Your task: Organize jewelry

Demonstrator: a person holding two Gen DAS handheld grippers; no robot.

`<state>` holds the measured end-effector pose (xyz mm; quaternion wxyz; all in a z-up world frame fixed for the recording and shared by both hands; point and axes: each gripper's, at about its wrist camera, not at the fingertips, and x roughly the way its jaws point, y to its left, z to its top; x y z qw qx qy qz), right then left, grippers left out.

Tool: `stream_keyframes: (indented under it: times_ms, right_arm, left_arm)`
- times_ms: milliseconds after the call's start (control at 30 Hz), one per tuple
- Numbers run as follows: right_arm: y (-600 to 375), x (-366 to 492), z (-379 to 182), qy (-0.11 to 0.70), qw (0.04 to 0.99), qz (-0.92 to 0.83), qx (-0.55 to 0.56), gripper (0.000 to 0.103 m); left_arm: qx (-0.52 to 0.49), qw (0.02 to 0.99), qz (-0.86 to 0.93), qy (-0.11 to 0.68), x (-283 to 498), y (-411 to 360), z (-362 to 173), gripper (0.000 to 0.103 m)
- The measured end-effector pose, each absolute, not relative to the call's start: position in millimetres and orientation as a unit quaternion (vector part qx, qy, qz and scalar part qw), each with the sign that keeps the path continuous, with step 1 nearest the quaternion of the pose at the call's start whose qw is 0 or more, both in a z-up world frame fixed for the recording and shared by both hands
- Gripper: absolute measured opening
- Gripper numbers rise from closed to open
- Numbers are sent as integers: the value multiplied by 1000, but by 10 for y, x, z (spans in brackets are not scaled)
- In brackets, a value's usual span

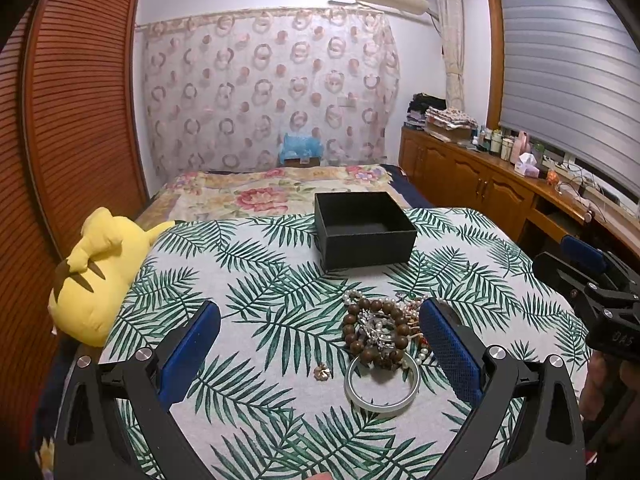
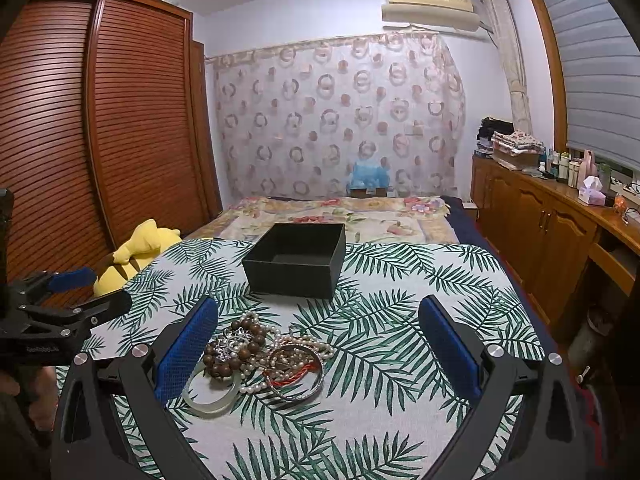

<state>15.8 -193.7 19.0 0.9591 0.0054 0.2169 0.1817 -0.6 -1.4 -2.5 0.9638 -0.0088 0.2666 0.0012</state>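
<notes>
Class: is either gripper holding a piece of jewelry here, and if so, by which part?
Nothing is held. The left gripper and right gripper are both open, and the jewelry pile lies on the cloth.

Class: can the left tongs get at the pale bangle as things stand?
Probably yes. The left tongs are open, and the bangle lies between their fingers at the near edge of the jewelry pile. Only the wooden beads overlap its far rim; nothing covers its near side.

Both wrist views low, forward, sharing jewelry pile [image 1: 380, 332].
</notes>
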Motion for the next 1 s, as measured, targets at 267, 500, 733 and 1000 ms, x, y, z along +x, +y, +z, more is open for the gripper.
stream_keyframes:
  times_ms: [267,500,733,1000]
  right_arm:
    - [-1942,154,187,216,959,182,6,100]
    - [-1940,152,192,216,959,182,6,100]
    - [-1942,147,195,215,959,182,6,100]
    - [-1953,151,193,215,959,182,6,100]
  left_arm:
    - [-9,964,1,267,1,-12,-22,96]
    - [-9,964,1,267,10,-25,-51,96]
    - [-9,964,0,267,10,-24,-52,96]
    - [-9,964,0,267,13,-21,-46,96]
